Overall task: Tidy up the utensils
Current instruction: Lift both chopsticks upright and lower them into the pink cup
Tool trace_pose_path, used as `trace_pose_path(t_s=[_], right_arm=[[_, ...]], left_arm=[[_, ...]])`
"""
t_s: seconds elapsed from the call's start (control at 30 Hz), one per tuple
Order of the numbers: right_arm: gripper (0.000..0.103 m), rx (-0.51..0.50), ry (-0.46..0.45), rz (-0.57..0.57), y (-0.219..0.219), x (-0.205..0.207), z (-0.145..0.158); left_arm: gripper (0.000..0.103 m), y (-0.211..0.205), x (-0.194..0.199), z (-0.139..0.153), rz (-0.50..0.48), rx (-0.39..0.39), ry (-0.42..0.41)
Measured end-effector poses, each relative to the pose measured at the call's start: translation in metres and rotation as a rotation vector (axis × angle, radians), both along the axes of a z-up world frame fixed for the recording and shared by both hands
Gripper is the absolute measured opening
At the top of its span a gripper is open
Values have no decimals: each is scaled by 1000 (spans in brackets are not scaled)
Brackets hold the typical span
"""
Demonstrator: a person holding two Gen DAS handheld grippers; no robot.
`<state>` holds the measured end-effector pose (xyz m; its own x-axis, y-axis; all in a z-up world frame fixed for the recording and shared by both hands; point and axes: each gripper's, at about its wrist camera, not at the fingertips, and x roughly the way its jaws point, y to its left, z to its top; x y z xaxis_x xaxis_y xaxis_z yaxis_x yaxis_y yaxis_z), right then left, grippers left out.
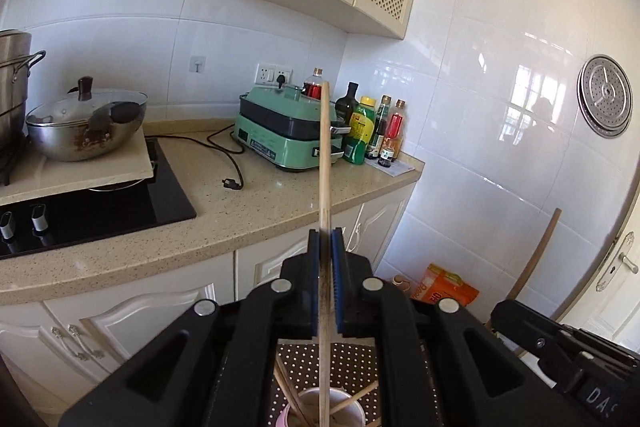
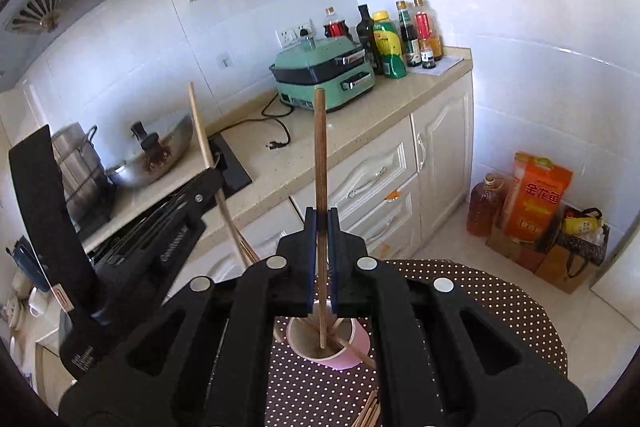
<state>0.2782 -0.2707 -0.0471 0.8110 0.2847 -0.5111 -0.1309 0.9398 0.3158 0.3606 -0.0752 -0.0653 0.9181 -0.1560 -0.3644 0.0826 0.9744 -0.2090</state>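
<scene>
Hand-held gripper on my left (image 1: pixel 325 239) is clenched on a pale, light-wood chopstick (image 1: pixel 323 155), its blue pads pinching the stick low on its length so that most of it stands up and forward past the fingertips. My right hand-held gripper (image 2: pixel 321 219) is clamped the same way on a darker, reddish-brown wooden chopstick (image 2: pixel 319 155), which runs down between the pads toward a pink paper cup with a white inside (image 2: pixel 344 353). That cup stands on a brown cloth with white dots (image 2: pixel 480 303) that covers the bench below both grippers, and several more sticks lean in it at slants. From the right view the lower tip of the dark stick looks to be inside the cup's mouth, though I cannot tell if it touches the bottom. From the left view the pale stick also points down at the cup (image 1: pixel 352 413), with its lower end hidden at the frame edge. A few loose sticks (image 2: pixel 370 413) lie on the cloth near the bottom edge.

I judge the step in hand to be handling one chopstick per hand at the cup. Whether they are going in or coming out I cannot say. If in, the next move calls for keeping each stick steep, centring it over the mouth and easing the pads apart; the light cup could tip under a sideways push.
</scene>
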Motion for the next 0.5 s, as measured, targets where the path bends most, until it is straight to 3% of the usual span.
trace_pose_path(t_s=[0.27,0.5], right_arm=[[5,-36,45,17,11,11,-40],[5,-64,77,59,21,11,-64]], left_arm=[[7,1,-3,-51,31,-22,-8],[7,0,-17,-81,27,47,-5]])
